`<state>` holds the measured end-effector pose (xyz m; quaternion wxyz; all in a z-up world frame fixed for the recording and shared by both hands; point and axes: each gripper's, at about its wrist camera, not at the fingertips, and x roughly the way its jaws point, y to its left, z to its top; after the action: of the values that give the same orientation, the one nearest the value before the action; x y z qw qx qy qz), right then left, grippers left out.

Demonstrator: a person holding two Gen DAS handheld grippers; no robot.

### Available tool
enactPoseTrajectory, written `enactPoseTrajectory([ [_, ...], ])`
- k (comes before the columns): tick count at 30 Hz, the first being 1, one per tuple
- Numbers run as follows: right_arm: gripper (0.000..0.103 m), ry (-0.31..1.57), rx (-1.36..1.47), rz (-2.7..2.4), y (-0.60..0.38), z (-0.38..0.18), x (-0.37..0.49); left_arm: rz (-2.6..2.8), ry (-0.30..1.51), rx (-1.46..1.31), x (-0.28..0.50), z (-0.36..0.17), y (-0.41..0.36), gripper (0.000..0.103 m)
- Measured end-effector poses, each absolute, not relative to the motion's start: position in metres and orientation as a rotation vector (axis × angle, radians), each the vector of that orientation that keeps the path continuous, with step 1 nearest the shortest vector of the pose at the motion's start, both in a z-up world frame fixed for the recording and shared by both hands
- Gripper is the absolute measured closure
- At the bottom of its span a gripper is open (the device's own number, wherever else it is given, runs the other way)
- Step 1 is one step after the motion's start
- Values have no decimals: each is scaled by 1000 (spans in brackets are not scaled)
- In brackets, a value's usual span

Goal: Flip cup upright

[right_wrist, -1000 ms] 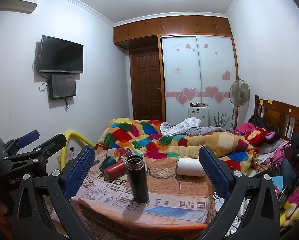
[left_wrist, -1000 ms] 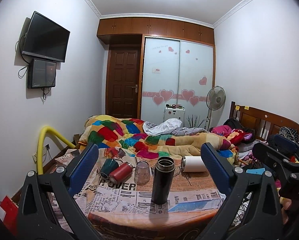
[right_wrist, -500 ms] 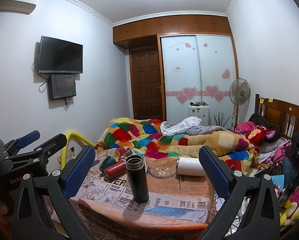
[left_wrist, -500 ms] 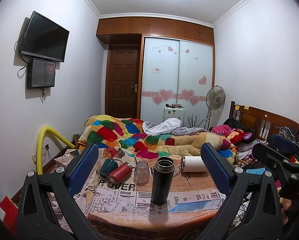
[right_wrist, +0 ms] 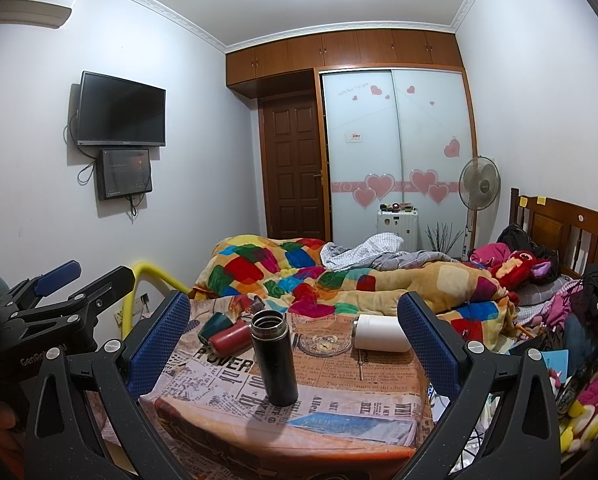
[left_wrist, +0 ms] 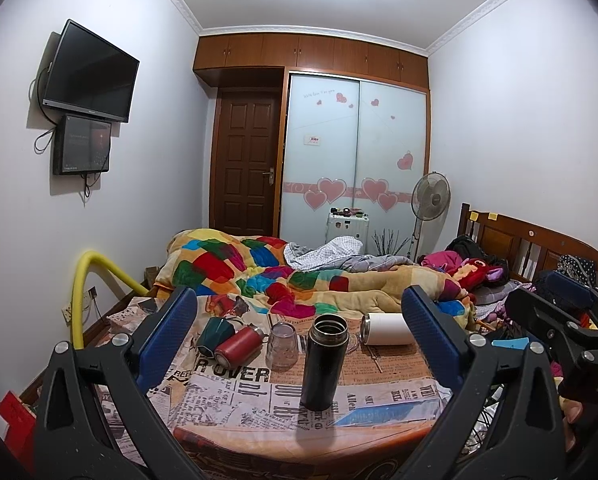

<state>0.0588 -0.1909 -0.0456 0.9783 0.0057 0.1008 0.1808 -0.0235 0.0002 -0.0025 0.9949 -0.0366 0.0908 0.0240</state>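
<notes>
- The newspaper-print cloth on the table (left_wrist: 379, 432) reads "OVER" in large letters near the glass cup (left_wrist: 282, 346).
- The glass cup stands upside down mid-table, left of the upright black flask (left_wrist: 322, 360).
- A green cup (left_wrist: 215, 330) and a red bottle (left_wrist: 237, 346) lie on their sides at far left; a white bottle (left_wrist: 385, 329) lies at far right.
- The left gripper (left_wrist: 299, 340) and right gripper (right_wrist: 295, 344) are both spread wide, holding nothing.
</notes>
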Motion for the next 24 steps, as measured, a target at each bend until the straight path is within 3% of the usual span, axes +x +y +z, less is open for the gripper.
enactPoseTrajectory([
  [24,0,204,12,360,-191,-46,60,39,181,-73,-18,-2,-10,0],
])
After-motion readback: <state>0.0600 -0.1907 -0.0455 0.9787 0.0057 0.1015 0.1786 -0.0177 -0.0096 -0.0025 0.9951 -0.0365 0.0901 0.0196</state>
